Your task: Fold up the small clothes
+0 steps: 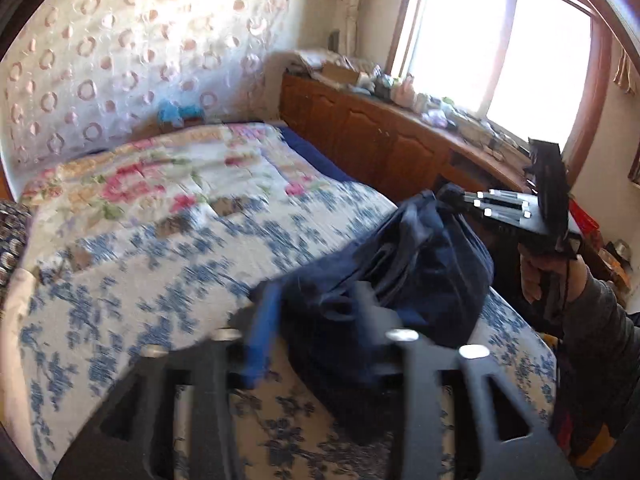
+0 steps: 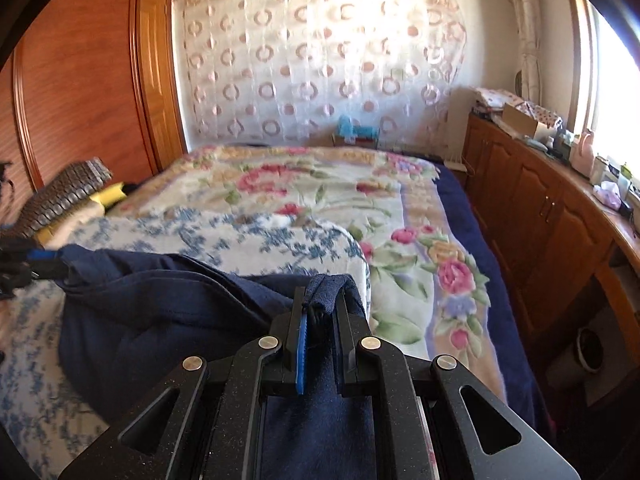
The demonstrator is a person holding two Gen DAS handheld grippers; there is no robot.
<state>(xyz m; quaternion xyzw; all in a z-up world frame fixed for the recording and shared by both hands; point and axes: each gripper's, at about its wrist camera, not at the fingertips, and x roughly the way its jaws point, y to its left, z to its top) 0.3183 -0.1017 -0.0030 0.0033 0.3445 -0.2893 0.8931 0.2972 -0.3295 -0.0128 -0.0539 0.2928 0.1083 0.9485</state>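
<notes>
A navy garment (image 2: 168, 312) hangs stretched between the two grippers above the blue-flowered bedspread (image 2: 248, 236). The right gripper (image 2: 320, 312) is clamped on one edge of it: a fold of the cloth sticks up between the fingertips, and the rest drops away to the left of the fingers and passes under them. In the left wrist view the right gripper (image 1: 452, 196) pinches the top of the bunched cloth. The left gripper (image 1: 316, 312) has the cloth's other end gathered between its fingers, which are pressed onto it, though the view is blurred; the bulk of the garment (image 1: 420, 264) lies just ahead and to the right of them. Beyond the fingertips lies a pink-rose blanket (image 2: 320, 188).
</notes>
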